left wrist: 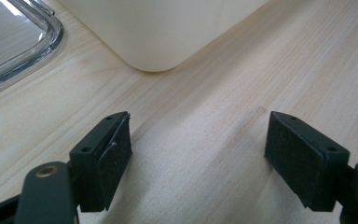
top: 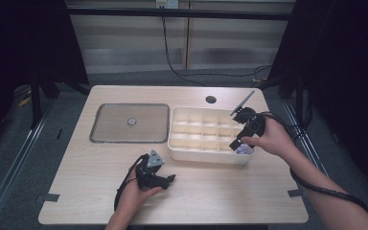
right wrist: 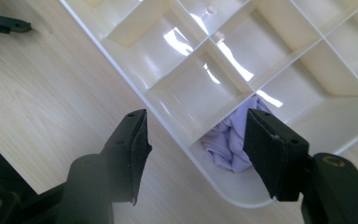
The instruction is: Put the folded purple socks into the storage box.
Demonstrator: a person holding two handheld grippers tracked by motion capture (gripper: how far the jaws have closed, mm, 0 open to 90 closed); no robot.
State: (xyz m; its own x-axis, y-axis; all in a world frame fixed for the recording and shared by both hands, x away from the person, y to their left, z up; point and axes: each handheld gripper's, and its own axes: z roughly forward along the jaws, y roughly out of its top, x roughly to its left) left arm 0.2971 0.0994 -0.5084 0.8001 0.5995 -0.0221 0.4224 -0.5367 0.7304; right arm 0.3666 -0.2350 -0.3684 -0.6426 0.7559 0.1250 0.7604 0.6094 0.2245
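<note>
Resting low on the wooden table (top: 86, 191), the left claw (top: 165, 179) sits released and empty, the clear lid (top: 129, 123) beyond it. Rightward, the right claw (top: 242, 143) hovers released above the lilac cloth (right wrist: 230, 144) in the divided tray's (top: 206, 155) near corner compartment. Lifting carelessly could snag fabric or nudge the tray. Dark curtains surround.
</note>
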